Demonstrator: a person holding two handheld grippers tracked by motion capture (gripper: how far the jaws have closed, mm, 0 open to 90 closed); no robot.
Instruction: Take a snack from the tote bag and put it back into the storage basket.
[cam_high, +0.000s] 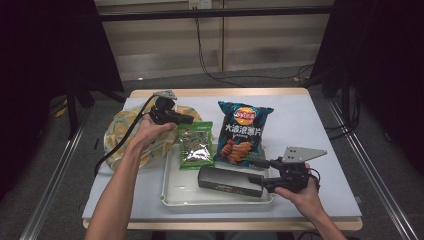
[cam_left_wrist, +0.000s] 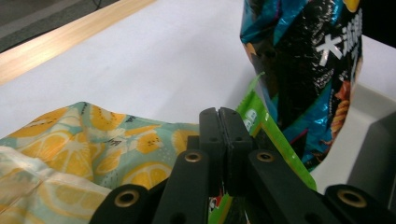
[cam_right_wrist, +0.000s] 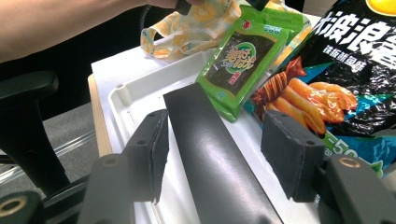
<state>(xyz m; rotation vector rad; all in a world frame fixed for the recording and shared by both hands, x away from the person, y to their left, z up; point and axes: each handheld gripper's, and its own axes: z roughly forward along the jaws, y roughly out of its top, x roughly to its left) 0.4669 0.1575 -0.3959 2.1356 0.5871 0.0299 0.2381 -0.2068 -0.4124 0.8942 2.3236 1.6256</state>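
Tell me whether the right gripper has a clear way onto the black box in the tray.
Probably yes. The right gripper already has its open jaws either side of the black box, with nothing between them. The chip bag lies close beside one jaw but does not block it.

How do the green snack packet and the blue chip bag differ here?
The green snack packet is smaller than the blue chip bag. The left tool is shut on the green packet's top edge; the chip bag is untouched. The green packet shows dark contents, the chip bag shows orange chips. Both rest partly in the white tray.
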